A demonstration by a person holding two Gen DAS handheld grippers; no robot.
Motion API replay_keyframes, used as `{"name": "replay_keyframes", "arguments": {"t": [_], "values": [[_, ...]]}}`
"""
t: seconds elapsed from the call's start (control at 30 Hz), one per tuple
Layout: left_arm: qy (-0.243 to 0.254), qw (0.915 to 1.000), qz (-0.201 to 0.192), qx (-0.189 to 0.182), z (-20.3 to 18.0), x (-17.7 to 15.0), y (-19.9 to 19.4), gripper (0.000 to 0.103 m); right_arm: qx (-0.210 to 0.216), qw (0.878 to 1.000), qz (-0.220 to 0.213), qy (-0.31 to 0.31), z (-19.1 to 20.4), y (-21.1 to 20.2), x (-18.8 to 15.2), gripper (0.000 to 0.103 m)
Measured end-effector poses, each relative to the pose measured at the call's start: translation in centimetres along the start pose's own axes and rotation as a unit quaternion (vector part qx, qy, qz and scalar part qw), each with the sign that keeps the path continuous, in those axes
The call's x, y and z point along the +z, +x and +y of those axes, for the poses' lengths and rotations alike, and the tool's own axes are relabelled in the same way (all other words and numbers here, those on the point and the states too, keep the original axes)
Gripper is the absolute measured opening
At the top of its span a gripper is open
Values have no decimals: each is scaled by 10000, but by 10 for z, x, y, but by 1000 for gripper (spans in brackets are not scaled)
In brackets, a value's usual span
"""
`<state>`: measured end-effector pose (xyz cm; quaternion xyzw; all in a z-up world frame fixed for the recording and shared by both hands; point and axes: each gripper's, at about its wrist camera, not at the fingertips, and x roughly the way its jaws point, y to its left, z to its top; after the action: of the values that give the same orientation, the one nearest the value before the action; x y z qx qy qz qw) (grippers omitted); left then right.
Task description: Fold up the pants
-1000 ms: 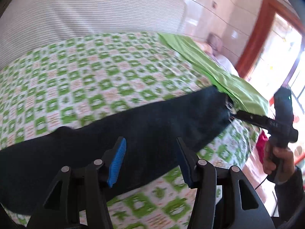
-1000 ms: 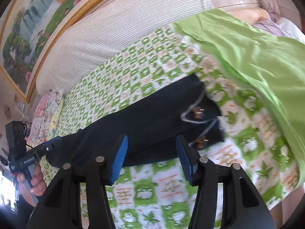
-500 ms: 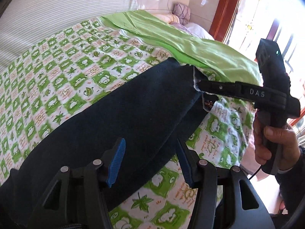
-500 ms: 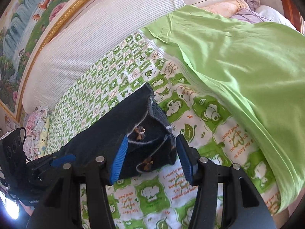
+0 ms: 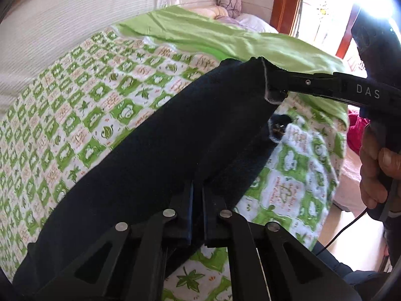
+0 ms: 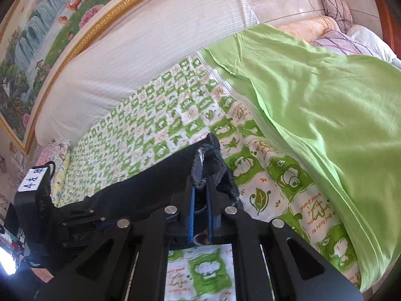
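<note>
Pinching the pants [image 5: 155, 155] at both ends, the left claw [image 5: 197, 193] grips them at lower centre and the right claw [image 6: 200, 188] clamps the frayed end. They stretch across the bed [image 5: 75, 105], partly lifted. Judging by this, folding has barely begun; every fold remains.

Pants [image 5: 155, 150] lower end cut off by frame edge, bottom-left.

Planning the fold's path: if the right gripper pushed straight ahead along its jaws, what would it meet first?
The right gripper already pinches the dark navy pants; beyond, probably the green-and-white patterned bedsheet, though depth is unclear.
</note>
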<state>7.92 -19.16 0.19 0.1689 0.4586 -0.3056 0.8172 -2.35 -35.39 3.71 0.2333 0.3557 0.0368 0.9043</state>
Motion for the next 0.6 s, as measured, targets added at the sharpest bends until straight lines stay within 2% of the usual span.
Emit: {"name": "replay_keyframes", "arguments": {"t": [0.13, 0.23, 0.3, 0.37, 0.4, 0.43, 0.47, 0.5, 0.6], "values": [[29, 9996, 4, -270, -1, -3, -9, 4, 56, 9999, -90, -6, 0, -20, -1, 9], [0, 9993, 203, -328, -2, -7, 4, 9, -43, 9995, 252, 186, -13, -7, -7, 9], [-118, 9987, 311, -383, 0, -9, 10, 13, -260, 9981, 517, 227, -20, 5, -13, 16], [-220, 9983, 300, -455, 5, -8, 6, 17, -469, 9965, 649, 257, -24, 11, -18, 32], [-218, 9984, 237, -466, 7, -6, 0, 24, -490, 9961, 648, 349, -28, 10, -20, 44], [-202, 9985, 162, -488, 8, -4, -7, 28, -445, 9964, 598, 406, -30, 6, -21, 52], [-193, 9984, 79, -517, 10, 0, -13, 37, -401, 9969, 500, 460, -32, 1, -22, 54], [-187, 9983, 2, -550, 14, 4, -19, 41, -400, 9972, 423, 476, -33, -5, -22, 56], [-190, 9975, -119, -668, 24, 22, -27, 41, -230, 9975, 291, 605, -35, -16, -24, 56]]}}
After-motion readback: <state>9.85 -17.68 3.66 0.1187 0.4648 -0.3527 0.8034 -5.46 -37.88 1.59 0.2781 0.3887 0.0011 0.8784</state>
